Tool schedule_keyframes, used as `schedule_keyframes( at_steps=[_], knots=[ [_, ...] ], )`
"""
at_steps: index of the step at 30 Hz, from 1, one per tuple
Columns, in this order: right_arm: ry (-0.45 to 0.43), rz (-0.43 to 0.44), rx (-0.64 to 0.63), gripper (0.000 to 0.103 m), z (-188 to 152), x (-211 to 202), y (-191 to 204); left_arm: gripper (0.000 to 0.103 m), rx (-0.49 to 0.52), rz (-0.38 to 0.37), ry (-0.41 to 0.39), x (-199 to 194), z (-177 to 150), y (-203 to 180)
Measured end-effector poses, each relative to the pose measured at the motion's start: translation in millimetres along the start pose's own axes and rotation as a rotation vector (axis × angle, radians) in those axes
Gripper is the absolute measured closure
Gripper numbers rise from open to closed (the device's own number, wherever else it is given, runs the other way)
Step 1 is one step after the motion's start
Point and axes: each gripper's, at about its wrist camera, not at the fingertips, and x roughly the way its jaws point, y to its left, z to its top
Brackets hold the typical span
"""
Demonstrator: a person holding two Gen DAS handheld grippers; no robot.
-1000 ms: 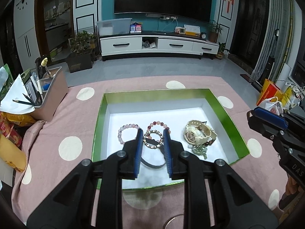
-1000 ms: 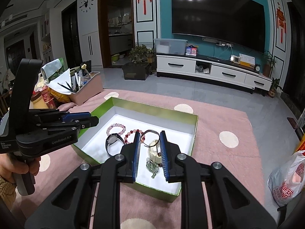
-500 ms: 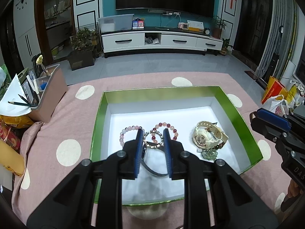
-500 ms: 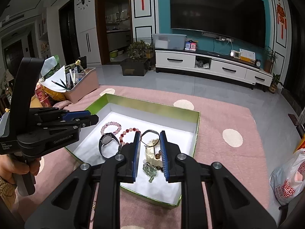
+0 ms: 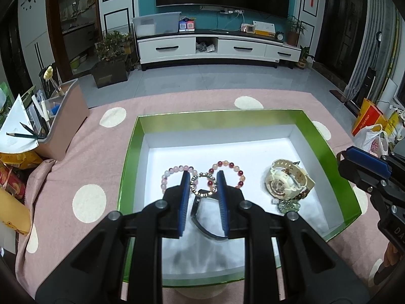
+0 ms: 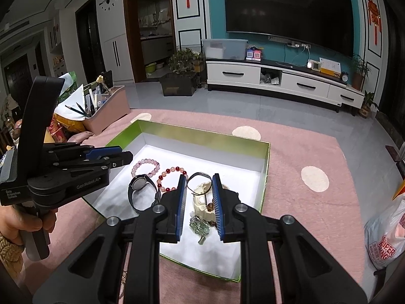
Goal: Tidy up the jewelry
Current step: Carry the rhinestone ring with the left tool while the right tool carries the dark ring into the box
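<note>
A green box point(image 5: 131, 147) with a white floor lies on the pink dotted cloth and holds the jewelry: a pale pink bead bracelet point(image 5: 174, 171), a red bead bracelet point(image 5: 234, 168), a black watch point(image 5: 202, 190), a cream watch point(image 5: 286, 181) and a green jade pendant point(image 5: 288, 206). My left gripper point(image 5: 202, 174) is open and hovers above the black watch. My right gripper point(image 6: 198, 177) is open above the cream watch point(image 6: 202, 200) and pendant point(image 6: 200, 228). The box point(image 6: 265, 162), black watch point(image 6: 140, 186) and both bracelets point(image 6: 145, 167) point(image 6: 172, 174) show there too.
A pink organizer point(image 5: 65, 116) with pens and paper stands on the left of the cloth, with snack packets beside it. Plastic bags point(image 5: 372, 136) sit at the right. A TV stand point(image 5: 217, 48) is across the floor.
Both grippers have drawn nearer to the box and lower over the jewelry. Both stay open and empty. The jewelry has not moved.
</note>
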Motion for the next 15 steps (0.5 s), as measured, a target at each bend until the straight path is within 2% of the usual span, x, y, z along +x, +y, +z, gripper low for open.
schedule_keyframes(
  at_steps=[15],
  knots=[
    [0.052, 0.03, 0.001, 0.083, -7, 23, 9, 0.082, -0.029, 0.038, 0.056, 20, -6, 15]
  ],
)
